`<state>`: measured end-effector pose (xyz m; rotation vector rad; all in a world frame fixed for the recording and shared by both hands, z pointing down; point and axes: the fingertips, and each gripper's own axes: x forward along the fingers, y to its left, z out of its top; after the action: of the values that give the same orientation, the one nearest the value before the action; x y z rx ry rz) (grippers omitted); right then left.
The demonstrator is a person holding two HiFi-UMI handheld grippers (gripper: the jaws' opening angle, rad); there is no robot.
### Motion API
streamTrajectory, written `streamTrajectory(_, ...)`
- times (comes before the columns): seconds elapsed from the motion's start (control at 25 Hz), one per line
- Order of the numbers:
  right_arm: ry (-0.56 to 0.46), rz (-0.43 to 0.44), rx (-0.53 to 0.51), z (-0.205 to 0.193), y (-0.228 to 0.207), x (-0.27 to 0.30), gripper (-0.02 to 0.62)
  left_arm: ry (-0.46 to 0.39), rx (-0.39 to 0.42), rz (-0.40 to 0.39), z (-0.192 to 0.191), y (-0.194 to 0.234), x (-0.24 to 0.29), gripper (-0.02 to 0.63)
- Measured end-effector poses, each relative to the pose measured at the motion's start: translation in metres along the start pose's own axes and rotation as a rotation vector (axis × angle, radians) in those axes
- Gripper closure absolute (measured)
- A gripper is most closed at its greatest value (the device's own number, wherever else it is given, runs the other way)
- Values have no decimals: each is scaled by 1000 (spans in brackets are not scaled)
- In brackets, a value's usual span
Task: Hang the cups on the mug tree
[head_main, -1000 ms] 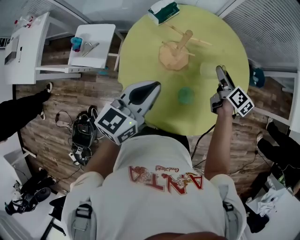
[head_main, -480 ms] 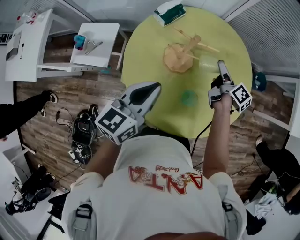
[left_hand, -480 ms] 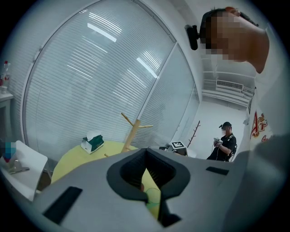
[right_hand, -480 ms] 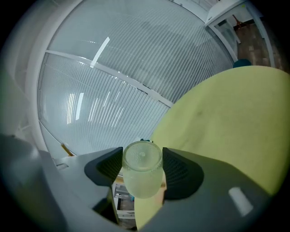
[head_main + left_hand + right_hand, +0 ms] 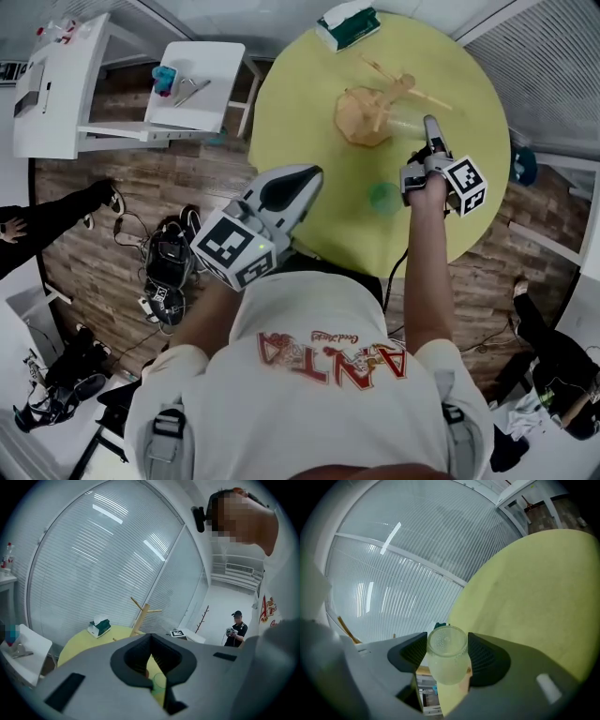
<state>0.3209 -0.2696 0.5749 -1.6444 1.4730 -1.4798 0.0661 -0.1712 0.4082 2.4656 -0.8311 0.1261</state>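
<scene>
A wooden mug tree [image 5: 373, 99] stands on the far half of the round yellow table [image 5: 309, 112], with no cup on its pegs. My right gripper [image 5: 424, 131] is just to its right, shut on a clear frosted cup [image 5: 405, 122]. In the right gripper view the cup [image 5: 447, 663] is pinched between both pads [image 5: 485, 658], bottom toward the camera. A green cup [image 5: 383, 197] stands on the table nearer me. My left gripper [image 5: 302, 178] hovers off the table's near-left edge, jaws together and empty. The tree [image 5: 140, 617] also shows in the left gripper view.
A tissue box [image 5: 349, 25] lies at the table's far edge. A white side table [image 5: 202, 89] and a white desk [image 5: 47, 94] stand to the left. Cables and gear [image 5: 169, 267] lie on the wood floor. A person [image 5: 236, 629] stands far across the room.
My right gripper has carried the clear cup farther over the table, up close to the mug tree's right side. The left gripper has stayed where it was.
</scene>
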Motion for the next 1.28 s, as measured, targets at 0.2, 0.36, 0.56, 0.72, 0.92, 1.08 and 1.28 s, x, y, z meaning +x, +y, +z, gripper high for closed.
streamTrajectory(0.2,-13,-19,-28,-9,0,3,331,-6,-4,5,-1,4,-8,598)
streamTrajectory(0.36,0,-26,-43,-19,2,6,331,-8,-5,-3,0,4,-13,598)
streamTrajectory(0.56,30,-25,-35,-27,-2,5,323,-4,-3,-18,1,5,-19,598)
streamTrajectory(0.72,10,-28,-51,-23,1,-6,296,-12,7,-39,3,2,-23,598)
streamTrajectory(0.92,-86,-35,-111,-1,14,-50,299,-21,32,-85,12,-8,-27,598)
streamTrajectory(1.08,-118,33,-194,7,44,-96,460,-31,61,-134,23,-19,-26,598)
streamTrajectory(1.28,-146,61,-487,-5,94,-148,563,-40,87,-204,34,-35,-27,598)
